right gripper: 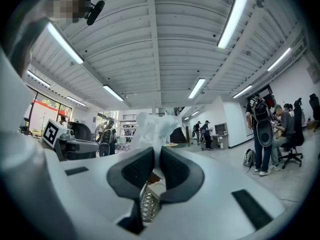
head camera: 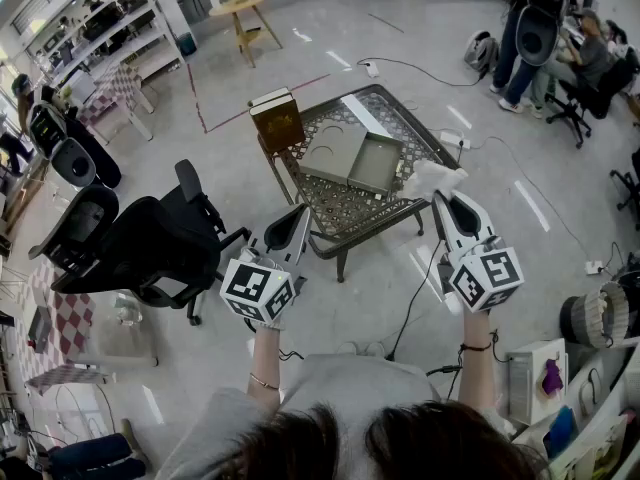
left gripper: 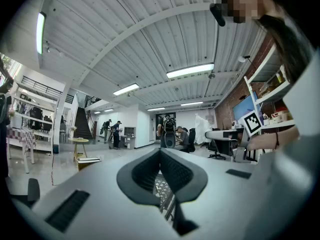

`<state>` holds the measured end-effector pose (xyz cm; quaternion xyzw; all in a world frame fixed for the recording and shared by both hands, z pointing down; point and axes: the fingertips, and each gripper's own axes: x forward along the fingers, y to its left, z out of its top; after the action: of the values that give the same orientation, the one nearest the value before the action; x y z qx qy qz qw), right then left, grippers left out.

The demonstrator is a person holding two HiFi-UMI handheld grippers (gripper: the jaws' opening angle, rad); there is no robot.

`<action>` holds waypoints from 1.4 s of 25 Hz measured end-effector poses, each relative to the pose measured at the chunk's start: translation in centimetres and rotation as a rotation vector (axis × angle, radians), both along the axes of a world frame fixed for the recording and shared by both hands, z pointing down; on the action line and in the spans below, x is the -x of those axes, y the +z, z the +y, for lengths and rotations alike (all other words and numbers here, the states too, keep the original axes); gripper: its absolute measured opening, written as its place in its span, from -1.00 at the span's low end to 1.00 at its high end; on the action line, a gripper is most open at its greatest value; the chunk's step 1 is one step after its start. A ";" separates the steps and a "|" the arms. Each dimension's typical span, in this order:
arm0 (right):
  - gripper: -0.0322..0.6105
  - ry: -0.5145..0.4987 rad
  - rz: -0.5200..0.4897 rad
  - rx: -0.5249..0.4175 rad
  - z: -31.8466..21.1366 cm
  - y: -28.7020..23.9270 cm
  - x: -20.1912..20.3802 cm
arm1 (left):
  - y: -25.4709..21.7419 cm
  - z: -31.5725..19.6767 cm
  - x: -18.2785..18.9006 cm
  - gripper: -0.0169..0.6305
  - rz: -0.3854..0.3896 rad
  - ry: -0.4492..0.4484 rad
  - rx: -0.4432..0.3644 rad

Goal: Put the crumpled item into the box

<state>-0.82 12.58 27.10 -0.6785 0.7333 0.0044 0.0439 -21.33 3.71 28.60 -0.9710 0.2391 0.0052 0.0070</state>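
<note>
The white crumpled item (right gripper: 154,128) stands lengthwise out of the right gripper (right gripper: 156,153), its bunched end seeming to point forward and away from the person, pinched at its base between the pads. It hangs over the table's (head camera: 335,251) right edge, just beside the open box (head camera: 352,155). Both forearms (head camera: 478,363) reach forward. The left gripper (left gripper: 161,153), jaws pressed together with nothing between them, sits by the near-left corner.

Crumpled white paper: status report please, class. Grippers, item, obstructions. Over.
Left gripper shut, empty. Right gripper shut on crumpled white paper, by the black lattice table edge. Open grey box unobstructed.
</note>
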 end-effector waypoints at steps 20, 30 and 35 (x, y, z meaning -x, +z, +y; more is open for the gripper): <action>-0.71 0.001 -0.009 0.020 1.4 1.0 -3.4 | 0.7 0.9 -2.4 -0.90 -0.004 -0.022 0.023; -0.71 -0.002 -0.027 0.066 -0.3 2.6 -5.9 | 2.7 0.3 -4.4 -0.90 -0.028 -0.030 0.072; -0.71 0.000 -0.031 0.079 -2.5 3.2 -6.9 | 3.4 -1.9 -5.7 -0.90 -0.026 -0.019 0.090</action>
<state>6.07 10.04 30.32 -0.6795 0.7323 -0.0352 0.0283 -15.58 1.78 32.01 -0.9680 0.2481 -0.0184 -0.0337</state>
